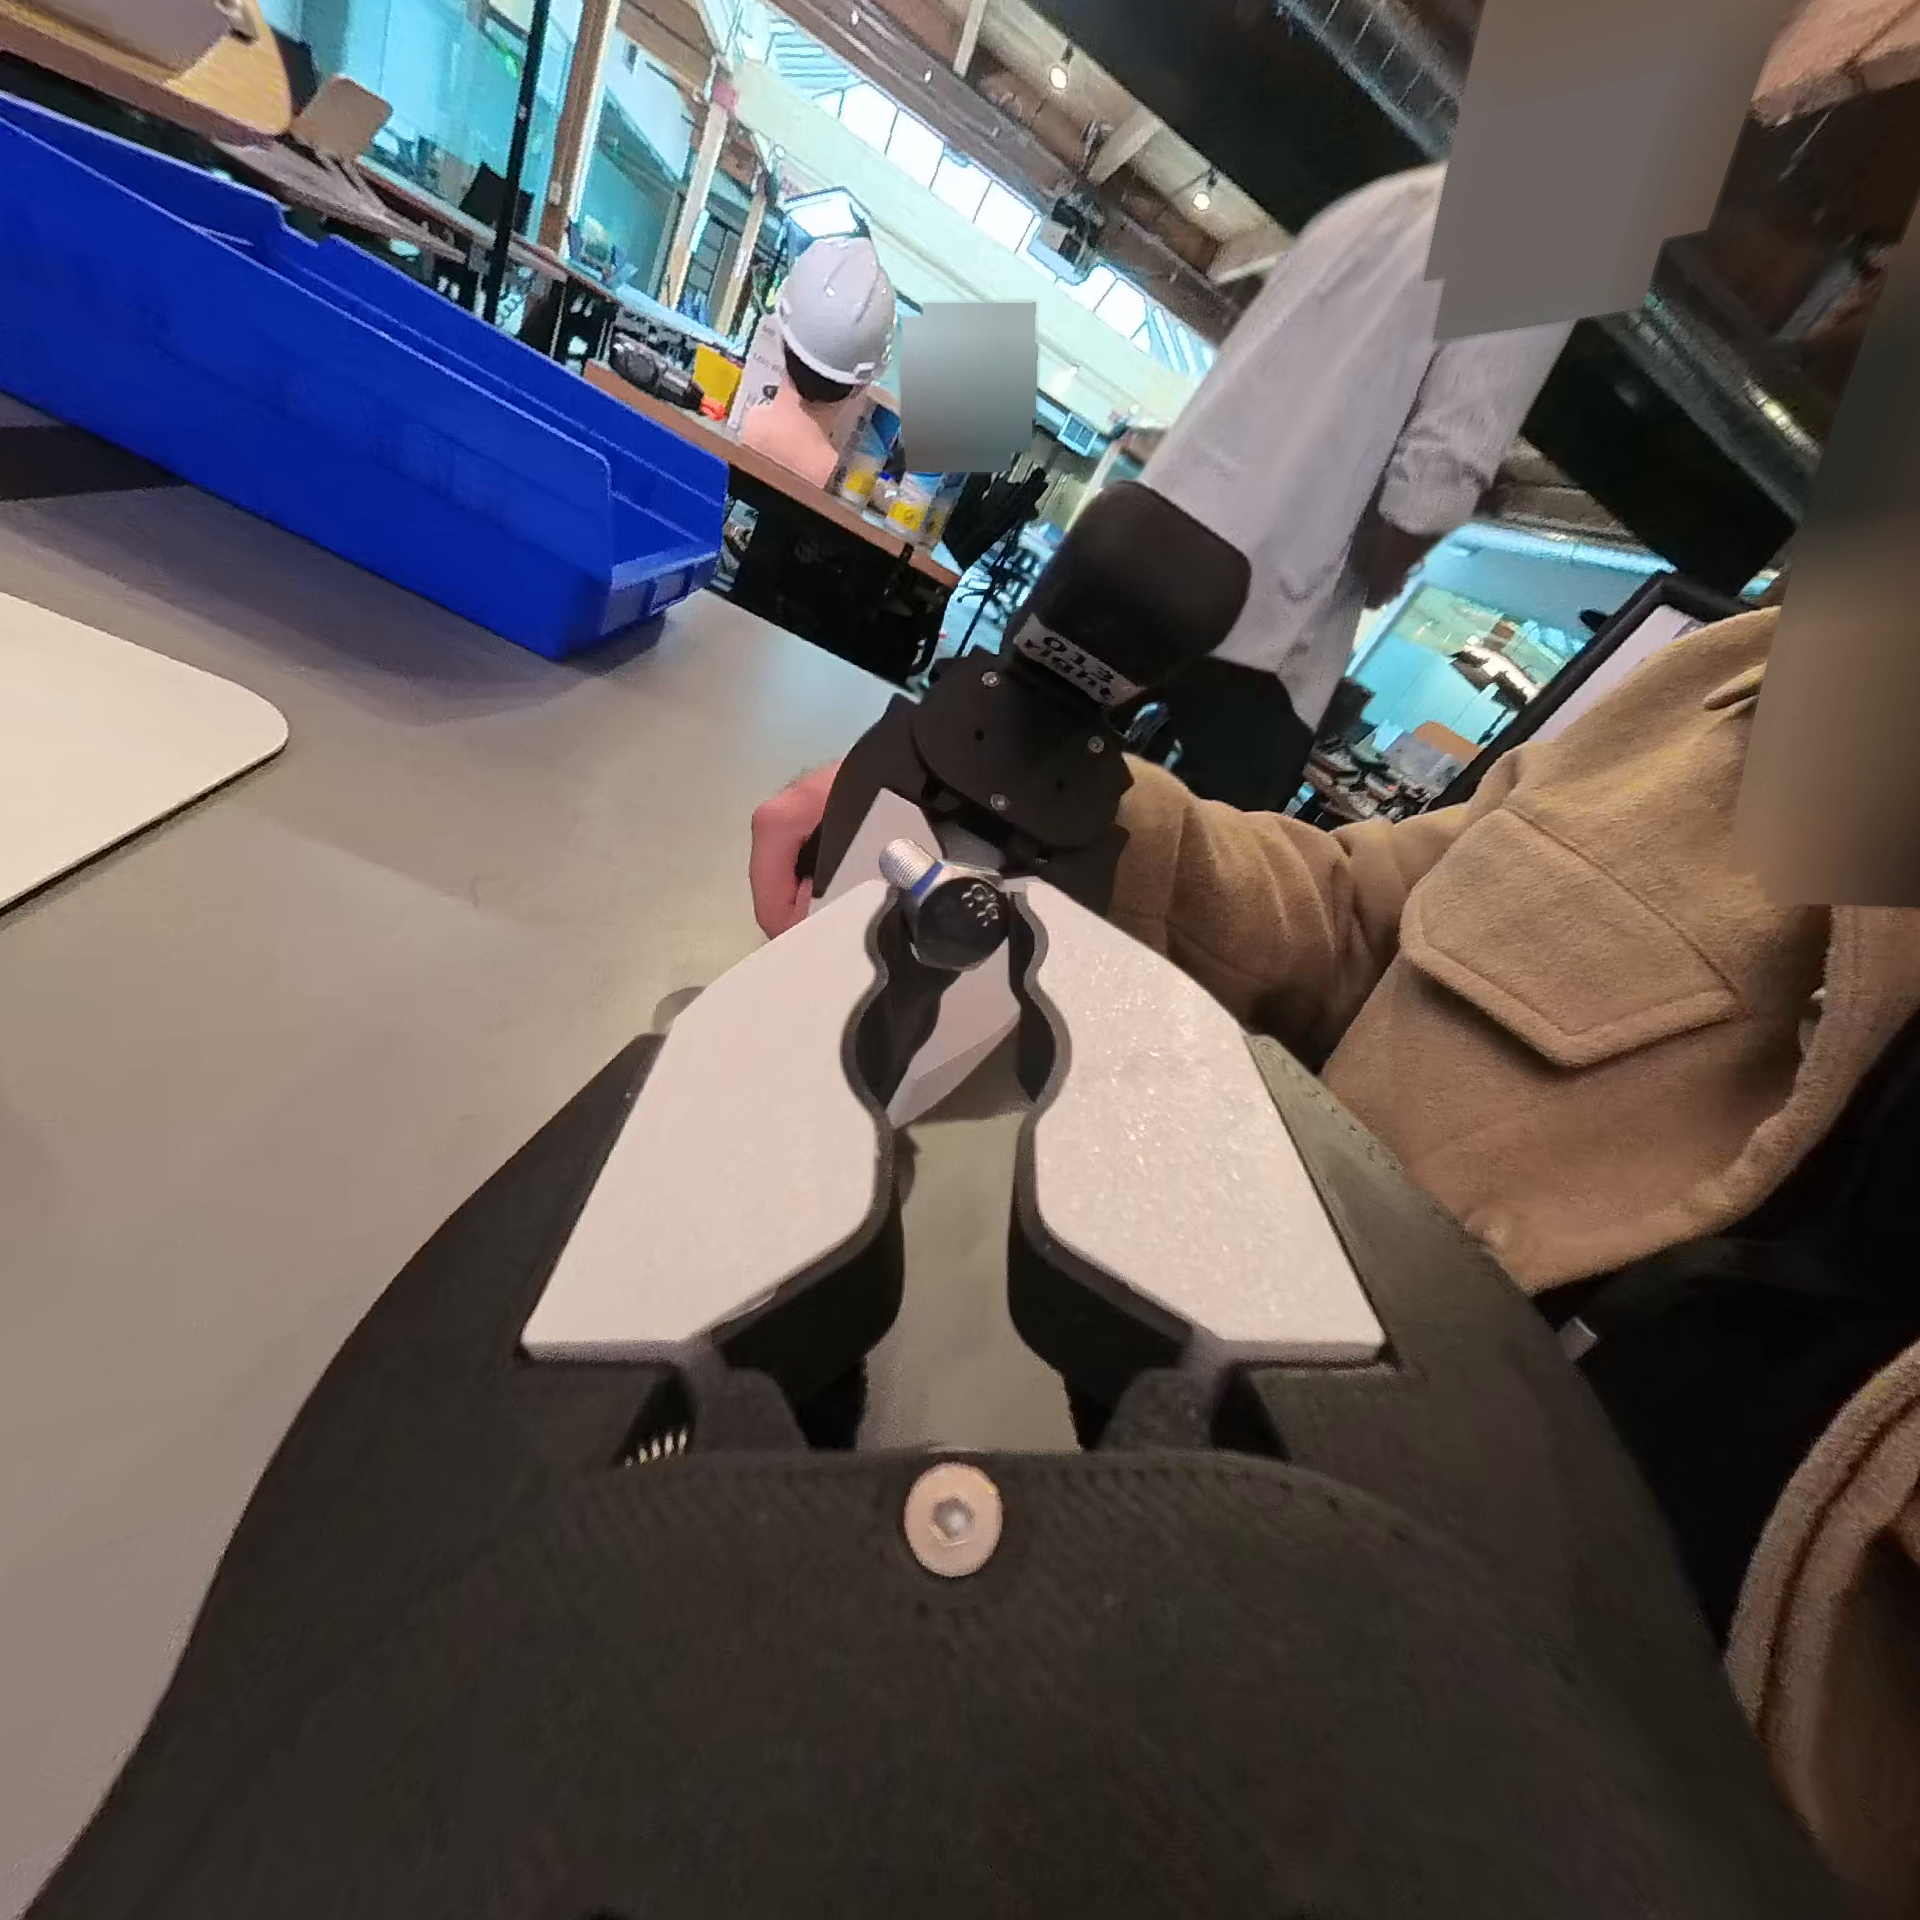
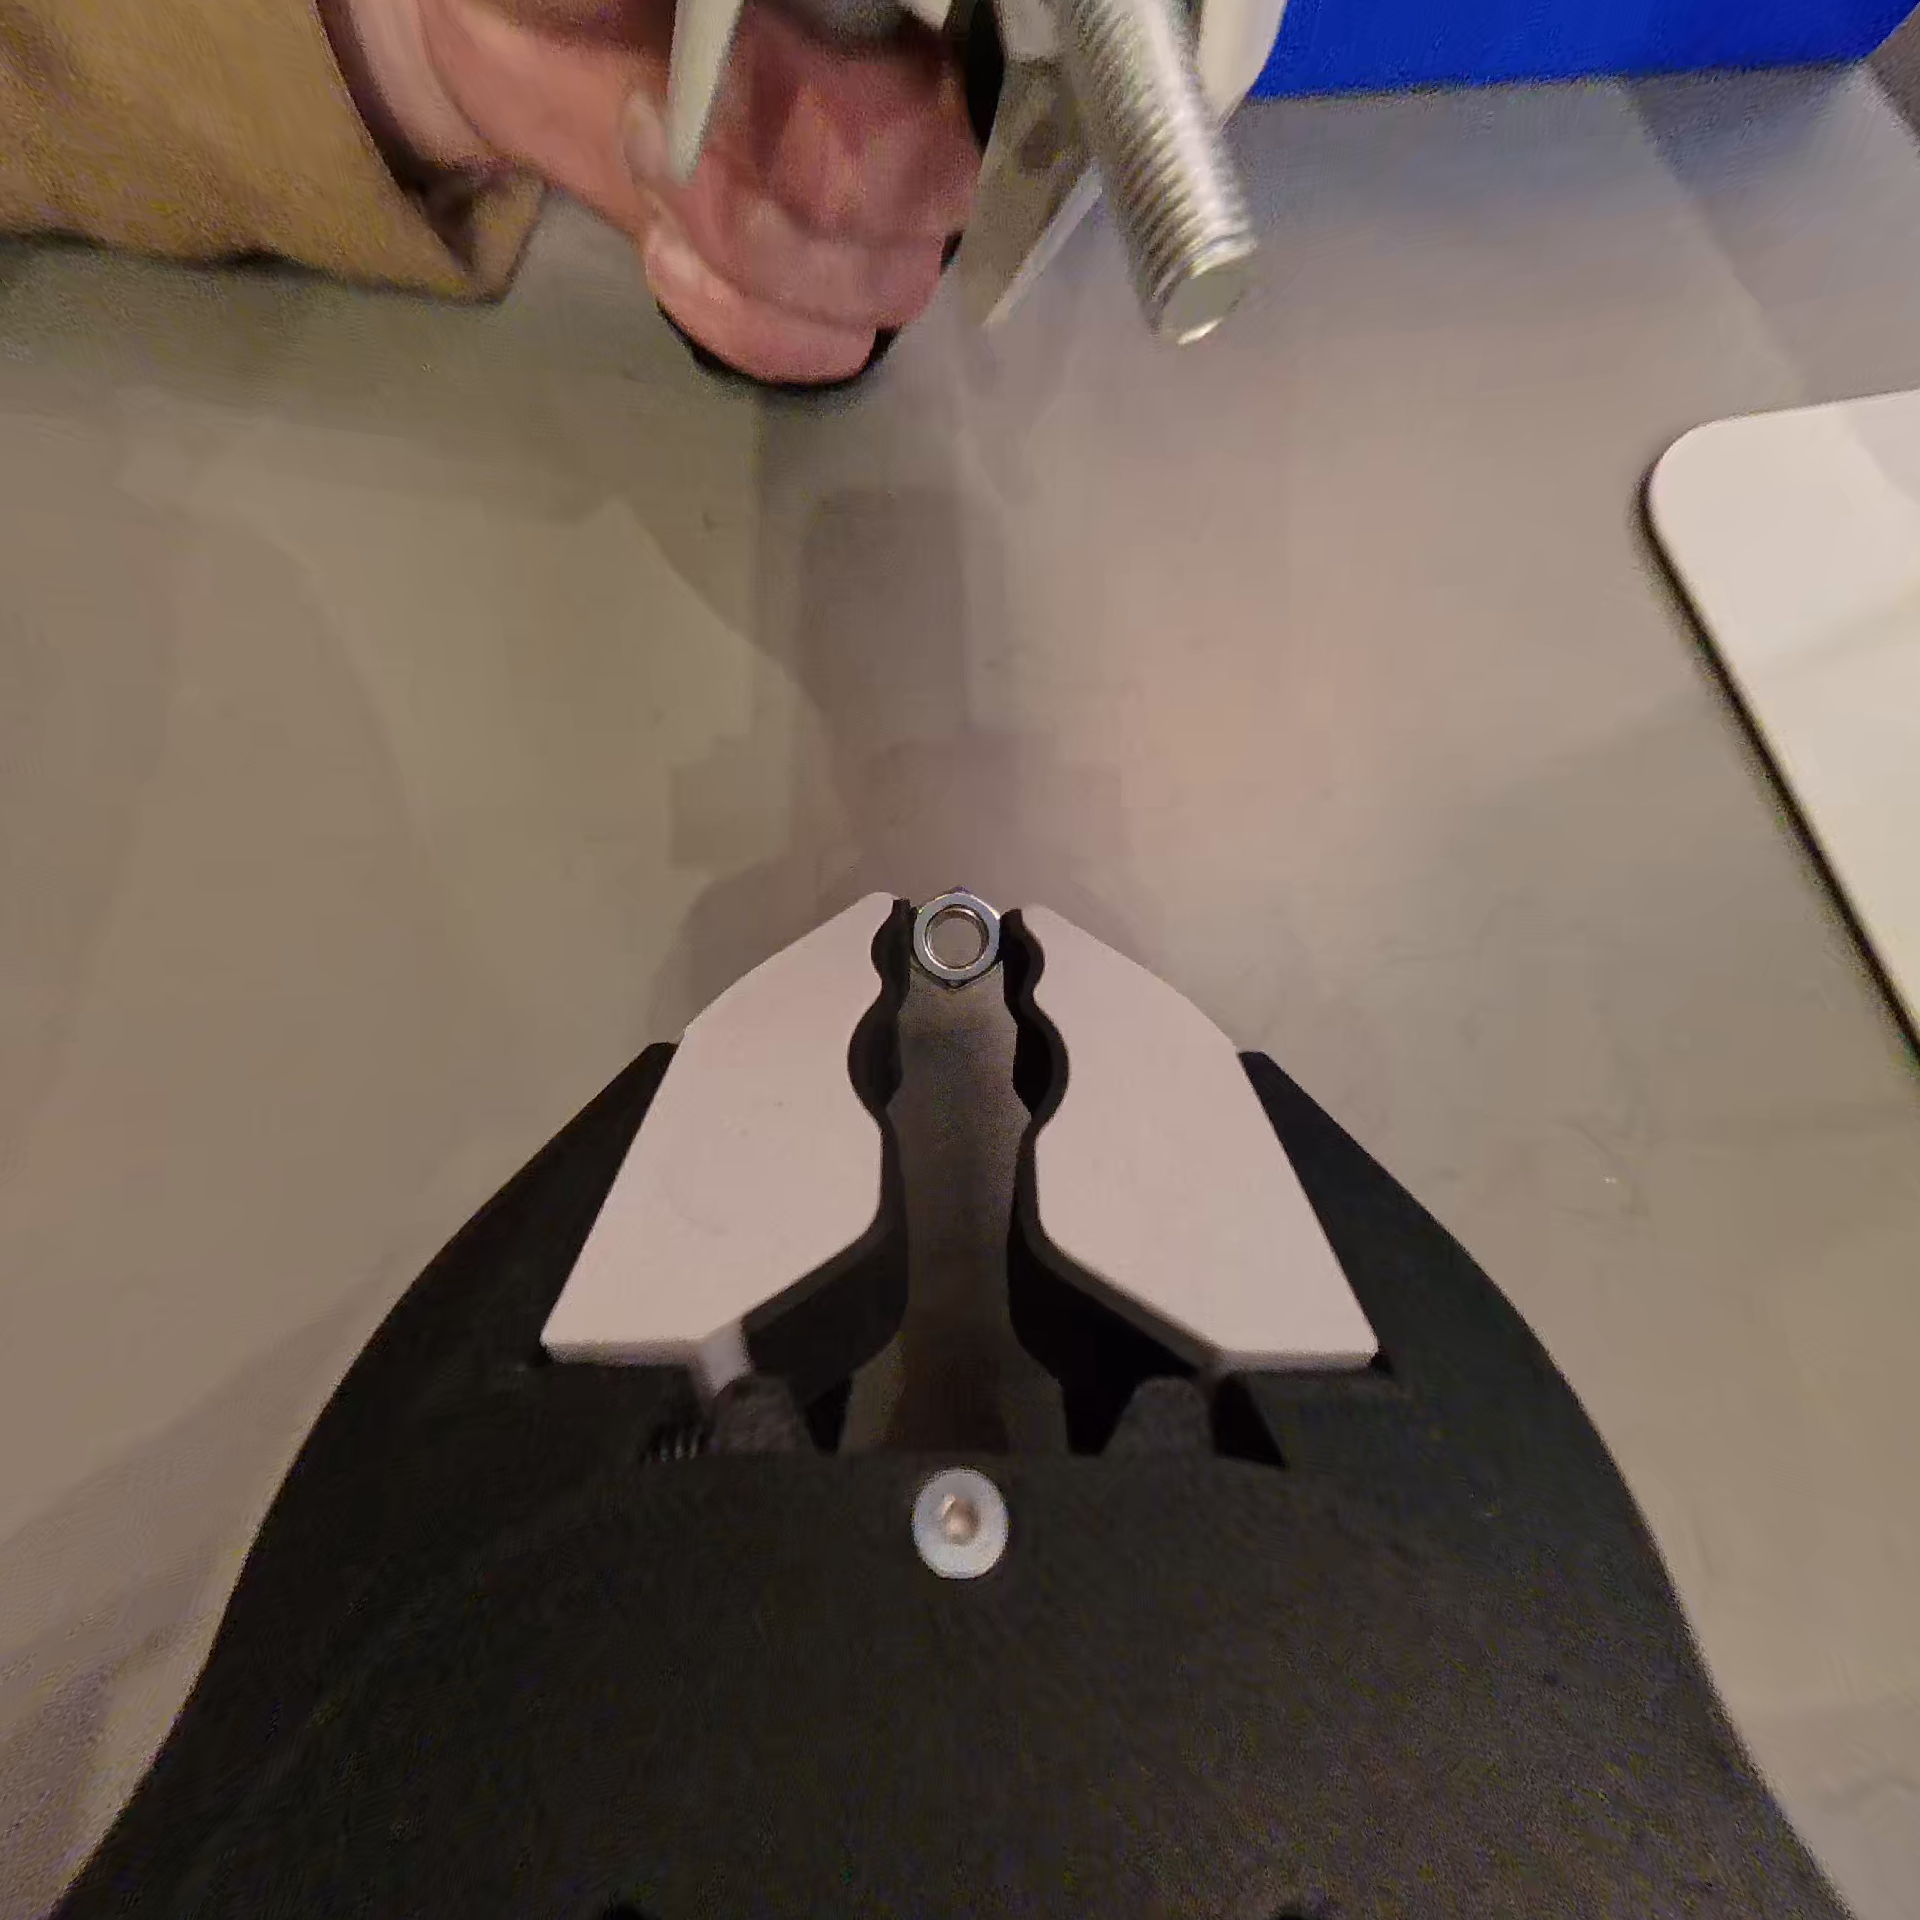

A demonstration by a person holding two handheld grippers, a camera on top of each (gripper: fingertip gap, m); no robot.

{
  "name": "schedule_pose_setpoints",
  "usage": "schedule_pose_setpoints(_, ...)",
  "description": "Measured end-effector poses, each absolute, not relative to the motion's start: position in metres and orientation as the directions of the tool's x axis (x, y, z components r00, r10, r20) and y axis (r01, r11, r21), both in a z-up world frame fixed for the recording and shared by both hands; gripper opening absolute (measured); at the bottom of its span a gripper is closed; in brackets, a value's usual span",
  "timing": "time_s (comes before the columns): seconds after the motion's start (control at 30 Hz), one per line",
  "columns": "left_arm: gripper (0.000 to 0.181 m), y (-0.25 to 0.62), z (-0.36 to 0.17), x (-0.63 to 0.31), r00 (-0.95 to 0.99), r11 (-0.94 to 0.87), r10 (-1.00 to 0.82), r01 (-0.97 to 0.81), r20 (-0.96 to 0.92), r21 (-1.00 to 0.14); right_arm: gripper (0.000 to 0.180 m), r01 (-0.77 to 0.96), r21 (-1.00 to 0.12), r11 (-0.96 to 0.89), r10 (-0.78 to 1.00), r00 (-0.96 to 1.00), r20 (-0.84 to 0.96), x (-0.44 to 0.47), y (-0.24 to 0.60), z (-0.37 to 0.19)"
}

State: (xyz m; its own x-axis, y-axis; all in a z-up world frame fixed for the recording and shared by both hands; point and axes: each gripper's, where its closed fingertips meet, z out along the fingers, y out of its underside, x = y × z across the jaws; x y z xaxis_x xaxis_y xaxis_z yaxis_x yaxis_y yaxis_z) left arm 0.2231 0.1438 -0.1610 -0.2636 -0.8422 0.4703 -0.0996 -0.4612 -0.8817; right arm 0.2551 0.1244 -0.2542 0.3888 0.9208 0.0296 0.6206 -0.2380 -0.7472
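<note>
Threaded steel bolt [image 1: 951, 914] pinched by its hex head in left tool [image 1: 951, 920]; right tool [image 2: 957, 935] clamps a small hex nut [image 2: 957, 938].

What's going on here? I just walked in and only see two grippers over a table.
A person holds a gripper in each hand above a grey table. The left gripper is shut on a bolt by its hex head. The right gripper is shut on a small nut. Bolt and nut are apart. A blue bin and white board sit nearby.
</note>
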Motion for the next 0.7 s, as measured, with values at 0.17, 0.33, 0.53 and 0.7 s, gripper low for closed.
schedule_pose_setpoints(0.17, 0.018, 0.140, -0.148, 0.221, -0.329, -0.488, -0.819, -0.034, 0.471, -0.872, 0.017, 0.499, -0.848, -0.179, 0.907, 0.417, 0.054, 0.255, 0.131, -0.220)
schedule_pose_setpoints(0.33, 0.018, 0.138, -0.131, 0.217, -0.382, -0.519, -0.800, 0.051, 0.463, -0.854, 0.017, 0.335, -0.936, -0.111, 0.893, 0.446, 0.054, 0.256, 0.135, -0.176)
schedule_pose_setpoints(0.53, 0.018, 0.133, -0.124, 0.222, -0.430, -0.567, -0.766, 0.102, 0.477, -0.817, 0.017, 0.182, -0.983, -0.018, 0.879, 0.471, 0.071, 0.254, 0.137, -0.134)
schedule_pose_setpoints(0.7, 0.018, 0.129, -0.114, 0.223, -0.479, -0.594, -0.743, 0.150, 0.467, -0.790, 0.017, 0.046, -0.998, 0.037, 0.878, 0.476, 0.054, 0.257, 0.137, -0.107)
